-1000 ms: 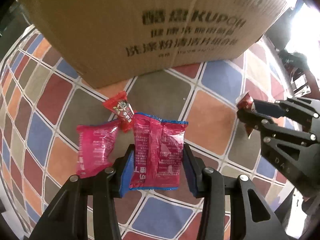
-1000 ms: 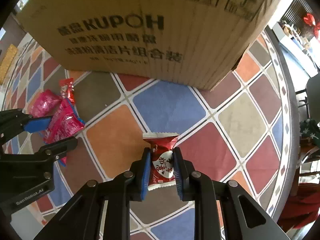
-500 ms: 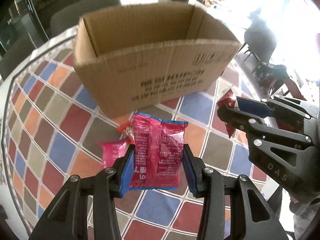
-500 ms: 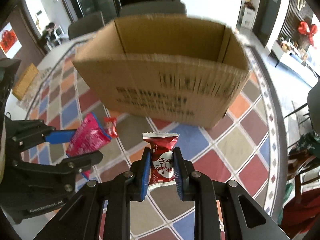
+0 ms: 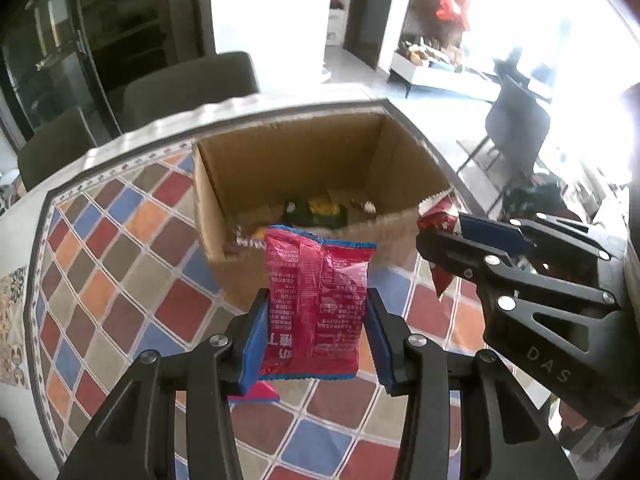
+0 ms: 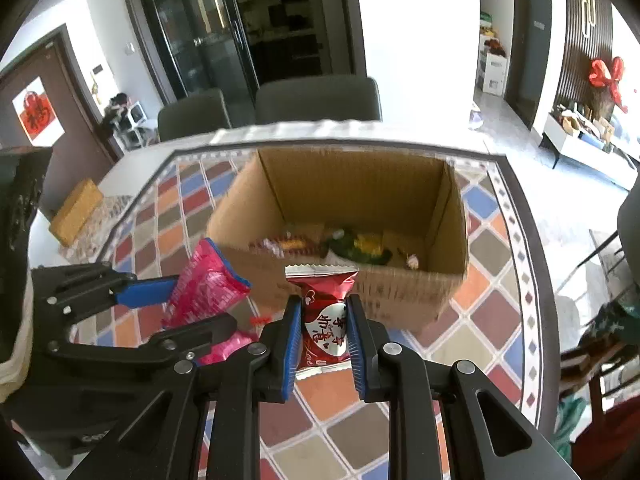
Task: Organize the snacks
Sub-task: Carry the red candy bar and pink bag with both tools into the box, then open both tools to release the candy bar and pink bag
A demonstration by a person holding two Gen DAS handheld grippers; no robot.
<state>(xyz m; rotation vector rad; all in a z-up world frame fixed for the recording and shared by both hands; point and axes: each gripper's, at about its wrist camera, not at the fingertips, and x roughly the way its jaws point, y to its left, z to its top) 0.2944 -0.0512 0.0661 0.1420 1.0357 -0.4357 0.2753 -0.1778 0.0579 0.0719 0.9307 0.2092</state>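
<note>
Left gripper (image 5: 316,334) jaws clamp an upright pink packet (image 5: 318,304); right gripper (image 6: 323,336) jaws pinch an upright red packet (image 6: 322,320).

My left gripper (image 5: 316,320) holds a flat snack packet (image 5: 316,304) upright between its pads; to its right my right gripper (image 6: 322,332) grips a smaller wrapper (image 6: 324,328); ahead of both stands the open cardboard box (image 6: 400,292) on the tiled table (image 5: 120,280), snacks (image 6: 356,246) lying in its bottom; chairs (image 6: 316,98) stand behind the table.
</note>
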